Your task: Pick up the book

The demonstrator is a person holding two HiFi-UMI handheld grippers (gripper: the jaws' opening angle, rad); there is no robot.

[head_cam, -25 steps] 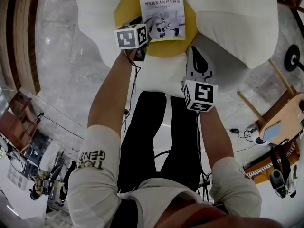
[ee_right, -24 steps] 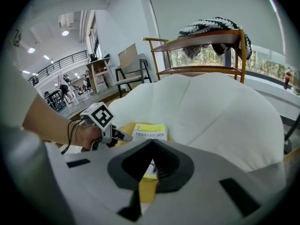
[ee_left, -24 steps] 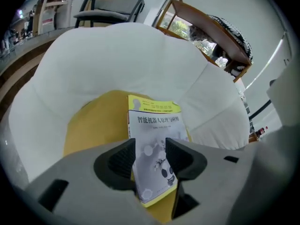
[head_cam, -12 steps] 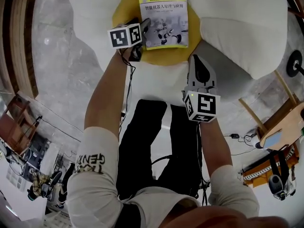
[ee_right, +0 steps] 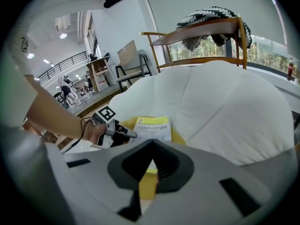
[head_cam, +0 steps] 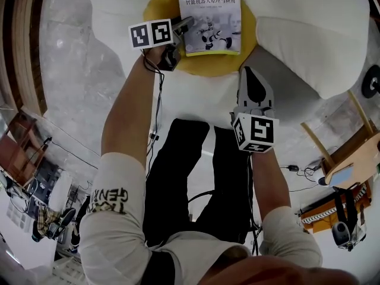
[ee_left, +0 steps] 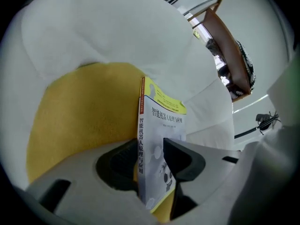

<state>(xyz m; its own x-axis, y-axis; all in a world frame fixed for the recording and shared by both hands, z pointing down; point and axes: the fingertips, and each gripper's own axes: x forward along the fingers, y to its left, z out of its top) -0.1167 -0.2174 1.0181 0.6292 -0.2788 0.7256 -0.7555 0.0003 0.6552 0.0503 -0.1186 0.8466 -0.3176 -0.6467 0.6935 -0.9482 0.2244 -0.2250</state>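
Observation:
The book (head_cam: 211, 16), pale with a yellow top band and a robot picture, lies on a round yellow cushion (head_cam: 208, 64) set in a white beanbag (head_cam: 297, 34). My left gripper (head_cam: 185, 24) is at the book's left edge. In the left gripper view the book (ee_left: 161, 121) stands edge-on between the jaws of this gripper (ee_left: 152, 156). The jaws are closing on the spine side, and I see no firm press. My right gripper (head_cam: 247, 71) hangs below the cushion, shut and empty. In its own view the right gripper (ee_right: 150, 146) looks toward the book (ee_right: 152, 128).
The person's legs in black trousers (head_cam: 184, 171) stand below the beanbag. Wooden furniture (head_cam: 356, 147) and cables (head_cam: 297, 168) are on the floor at the right. A wooden chair (ee_right: 206, 36) with a knitted throw stands behind the beanbag (ee_right: 220, 107).
The left gripper has rolled and moved in against the book's left edge, so its jaws now straddle the spine. The right gripper has stayed where it was.

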